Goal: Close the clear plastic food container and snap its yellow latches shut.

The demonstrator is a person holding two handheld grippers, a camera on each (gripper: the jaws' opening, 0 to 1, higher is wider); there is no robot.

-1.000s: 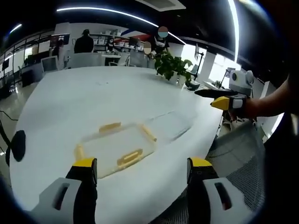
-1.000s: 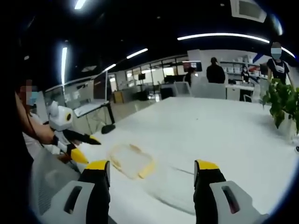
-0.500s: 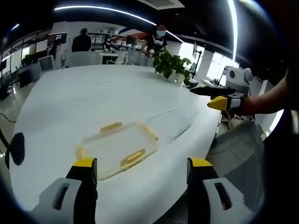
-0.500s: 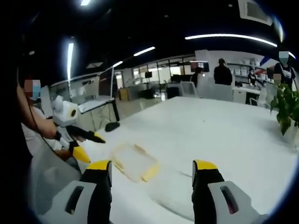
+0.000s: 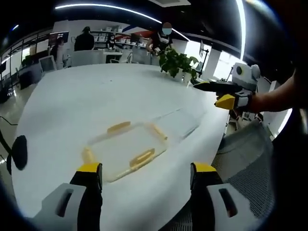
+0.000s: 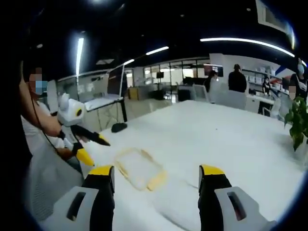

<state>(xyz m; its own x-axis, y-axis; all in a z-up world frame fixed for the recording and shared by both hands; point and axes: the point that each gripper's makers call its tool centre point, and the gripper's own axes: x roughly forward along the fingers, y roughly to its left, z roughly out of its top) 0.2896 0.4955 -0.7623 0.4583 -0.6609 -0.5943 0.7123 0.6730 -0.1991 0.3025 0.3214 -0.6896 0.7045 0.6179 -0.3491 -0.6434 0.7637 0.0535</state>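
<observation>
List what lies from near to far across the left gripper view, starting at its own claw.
Left claw → container with yellow latches → clear lid → potted plant → people at the far desks.

No text, label, brand, number or sign is legible anywhere in either view.

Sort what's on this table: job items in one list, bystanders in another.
Job: clear container base with yellow latches; its clear lid lying beside it; open left gripper and right gripper.
Bystanders: potted plant; mesh chair.
</observation>
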